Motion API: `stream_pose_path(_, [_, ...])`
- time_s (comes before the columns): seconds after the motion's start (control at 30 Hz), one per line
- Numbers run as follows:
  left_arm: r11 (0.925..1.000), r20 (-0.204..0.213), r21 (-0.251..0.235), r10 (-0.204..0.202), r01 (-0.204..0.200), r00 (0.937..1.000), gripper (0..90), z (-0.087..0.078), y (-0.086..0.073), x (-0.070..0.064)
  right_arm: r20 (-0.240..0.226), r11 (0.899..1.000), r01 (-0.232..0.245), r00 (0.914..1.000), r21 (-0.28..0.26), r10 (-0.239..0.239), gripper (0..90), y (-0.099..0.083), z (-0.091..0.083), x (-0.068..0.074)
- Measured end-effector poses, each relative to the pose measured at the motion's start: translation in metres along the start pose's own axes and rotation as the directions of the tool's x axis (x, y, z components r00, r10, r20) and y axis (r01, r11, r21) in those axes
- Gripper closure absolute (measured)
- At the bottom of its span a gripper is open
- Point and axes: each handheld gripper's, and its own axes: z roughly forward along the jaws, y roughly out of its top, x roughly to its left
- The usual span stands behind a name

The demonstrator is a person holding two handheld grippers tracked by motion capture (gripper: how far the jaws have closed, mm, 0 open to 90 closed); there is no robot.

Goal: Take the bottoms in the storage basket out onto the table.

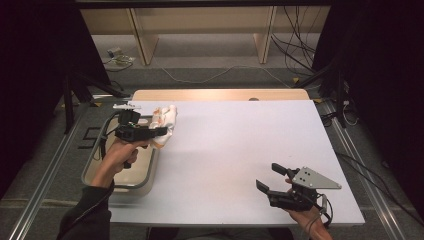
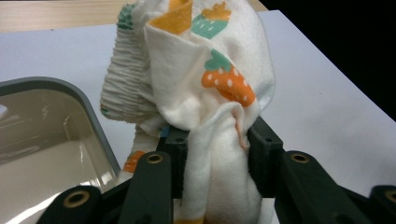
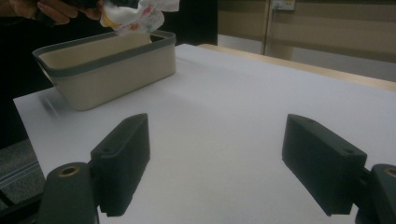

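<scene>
I am standing by a white table [image 1: 225, 150]. A person holds a black gripper in each hand.

The left gripper [image 2: 217, 154] is up in the air at the far left of the table. Its two jaws are pinching a small white cloth [image 2: 205, 79]. The cloth has orange strawberries and green shapes printed on it, and one edge looks ribbed, like a cuff. It is bunched up and squeezed between the jaws. Some of it puffs out past the jaws and a bit hangs down below them. In the high view the cloth [image 1: 165, 122] is just over the far right corner of a tan tub [image 1: 100, 172]. I cannot tell if it touches the rim.

The tub has a grey rim and sits at the left edge of the table. I can see nothing inside it.

The right gripper [image 1: 272, 177] is at the near right of the table, well apart from the tub. Its jaws are spread wide with nothing between them. It has a grey three-cornered plate on top.
</scene>
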Motion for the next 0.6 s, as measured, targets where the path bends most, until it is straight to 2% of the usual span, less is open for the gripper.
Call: stream_pose_path(0.6, [0.9999, 0.02, -0.01, 0.01, -0.01, 0.9997, 66.2, 0.008, -0.001, -0.013, 0.0, 1.0, -0.001, 1.0, 0.0, 0.001, 24.2, 0.0, 0.0, 0.0])
